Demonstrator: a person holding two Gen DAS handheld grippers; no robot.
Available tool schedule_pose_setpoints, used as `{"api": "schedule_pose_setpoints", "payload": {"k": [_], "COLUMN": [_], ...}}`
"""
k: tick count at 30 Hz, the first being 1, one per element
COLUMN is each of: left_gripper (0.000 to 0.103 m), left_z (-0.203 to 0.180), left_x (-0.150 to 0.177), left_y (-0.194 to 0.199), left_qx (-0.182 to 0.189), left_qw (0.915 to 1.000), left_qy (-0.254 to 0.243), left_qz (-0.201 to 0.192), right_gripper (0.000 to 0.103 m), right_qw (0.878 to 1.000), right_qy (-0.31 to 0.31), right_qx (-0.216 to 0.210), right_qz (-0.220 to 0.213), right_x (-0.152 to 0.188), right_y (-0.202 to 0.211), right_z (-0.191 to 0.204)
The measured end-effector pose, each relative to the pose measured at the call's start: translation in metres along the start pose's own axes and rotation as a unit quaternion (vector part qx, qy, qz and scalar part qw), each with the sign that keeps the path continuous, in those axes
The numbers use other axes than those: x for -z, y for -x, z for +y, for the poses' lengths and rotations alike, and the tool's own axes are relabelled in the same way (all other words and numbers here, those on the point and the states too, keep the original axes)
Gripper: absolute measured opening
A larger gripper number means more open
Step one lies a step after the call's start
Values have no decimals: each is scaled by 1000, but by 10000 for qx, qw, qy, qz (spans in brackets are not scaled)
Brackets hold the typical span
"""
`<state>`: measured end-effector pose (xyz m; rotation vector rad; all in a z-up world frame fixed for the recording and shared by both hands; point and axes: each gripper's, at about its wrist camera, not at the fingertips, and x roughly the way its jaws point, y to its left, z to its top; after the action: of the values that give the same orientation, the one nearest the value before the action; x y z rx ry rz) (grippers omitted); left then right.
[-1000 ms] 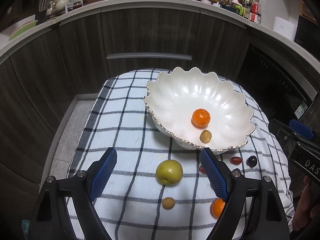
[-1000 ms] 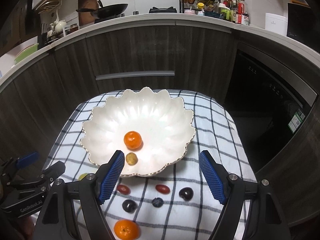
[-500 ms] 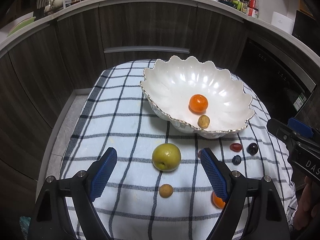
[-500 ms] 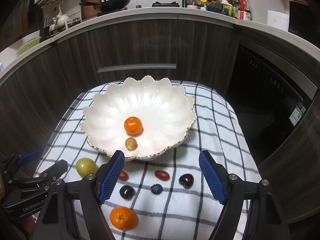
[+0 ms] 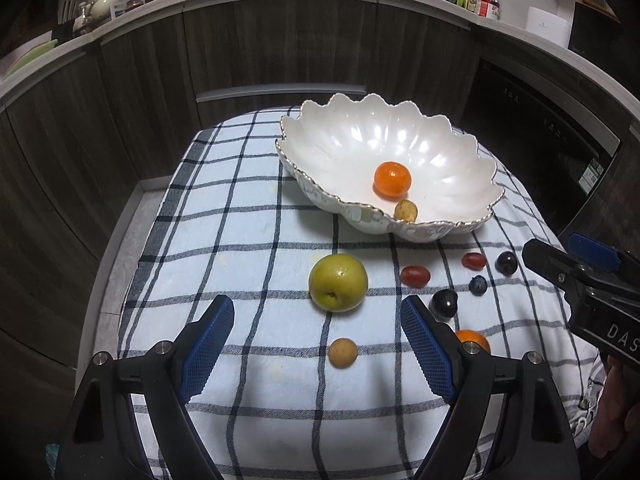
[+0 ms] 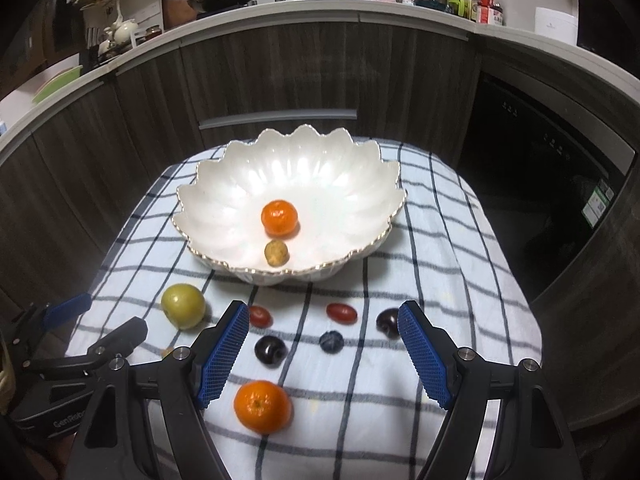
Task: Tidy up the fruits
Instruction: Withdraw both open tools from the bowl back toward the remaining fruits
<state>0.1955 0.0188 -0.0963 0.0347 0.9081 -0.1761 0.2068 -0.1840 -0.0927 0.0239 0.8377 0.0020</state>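
Fruits lie partly in a bowl and partly loose on a checked cloth (image 5: 240,240) that covers a small table. The scalloped white bowl (image 6: 224,204) sits toward the far side of the cloth; inside it, an orange mandarin (image 6: 279,218) rests near the centre with a small tan fruit (image 6: 276,253) just beside it at 6 o'clock. In the left wrist view, a green apple (image 5: 338,282) rests on the cloth at about 7 o'clock from the bowl, apart from its base. A second mandarin (image 6: 262,406) lies nearest the camera in the right wrist view, at 6 o'clock from the bowl. Between it and the bowl are two red grape tomatoes (image 6: 341,312), two dark round fruits (image 6: 270,349) and a blueberry (image 6: 331,341), none touching. A second tan fruit (image 5: 343,353) lies at 6 o'clock from the apple. The left gripper (image 5: 316,346) hangs over the near cloth, jaws spread wide and holding nothing, the tan fruit in line between them. The right gripper (image 6: 322,354) likewise stands spread and empty over the small fruits. Part of a hand (image 5: 614,420) shows at the 4 o'clock edge of the left view.
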Motion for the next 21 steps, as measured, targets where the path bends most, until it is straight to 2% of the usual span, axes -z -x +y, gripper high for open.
{"api": "schedule_pose_setpoints", "payload": {"k": [14, 21], "left_gripper": [82, 76], "left_z": [-2, -5], "left_x": [18, 30], "left_y": [-10, -20], "left_qx": [56, 148], "left_qw": [9978, 9961], "left_qy": [-653, -851], "left_qz": [71, 186], "right_gripper": [78, 78], "right_qw": [9996, 9988], "right_qy": [64, 154], "right_qx": [-20, -24], "right_qz": [273, 463], "right_x": [27, 39], "right_y": [-3, -10], "right_z": [19, 24]}}
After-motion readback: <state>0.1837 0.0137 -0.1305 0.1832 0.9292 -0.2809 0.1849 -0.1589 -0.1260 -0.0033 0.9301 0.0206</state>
